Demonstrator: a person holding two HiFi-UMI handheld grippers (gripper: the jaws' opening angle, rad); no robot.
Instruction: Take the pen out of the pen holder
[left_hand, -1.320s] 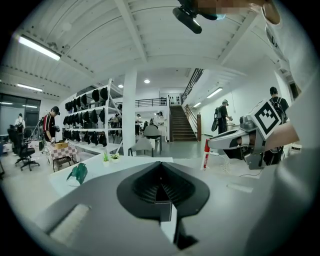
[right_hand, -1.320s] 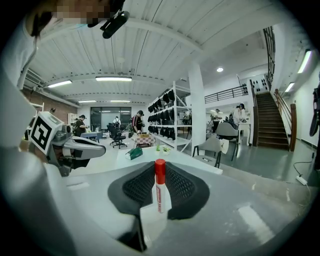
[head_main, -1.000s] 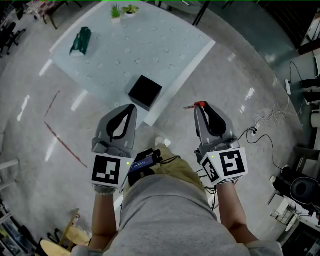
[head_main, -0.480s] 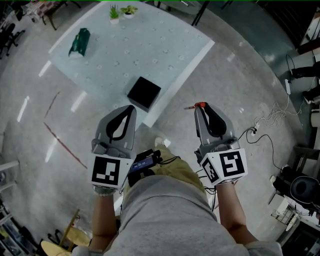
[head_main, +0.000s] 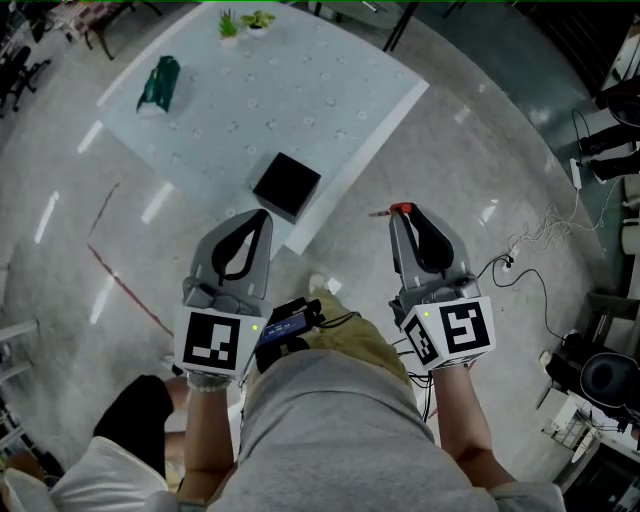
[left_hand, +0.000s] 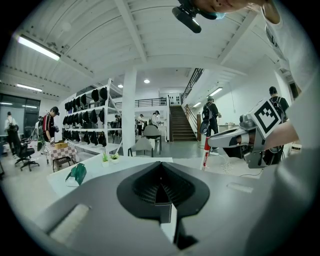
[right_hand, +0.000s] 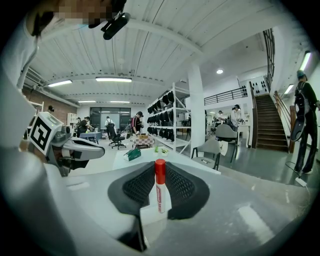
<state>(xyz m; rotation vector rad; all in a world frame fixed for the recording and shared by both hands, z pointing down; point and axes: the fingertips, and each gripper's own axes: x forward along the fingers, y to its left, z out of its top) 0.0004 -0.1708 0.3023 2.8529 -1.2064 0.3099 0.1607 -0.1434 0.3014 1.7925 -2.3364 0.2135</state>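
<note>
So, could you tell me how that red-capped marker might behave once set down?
The marker looks rigid and light: the right gripper holds it upright between its pads. Its round barrel would probably roll if laid flat; stood on end, it would likely tip.

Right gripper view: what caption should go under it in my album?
The right tongs pinch a red-capped pen, with the white table far behind.

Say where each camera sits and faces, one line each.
Head view: on the person's head, facing steeply down at white table and floor; forearms, left gripper, right gripper show.
Left gripper view: on left gripper, facing across the hall; its shut jaws show.
Right gripper view: on right gripper; jaws grip red-capped white marker pen.
Shared: each gripper view catches the other gripper.
</note>
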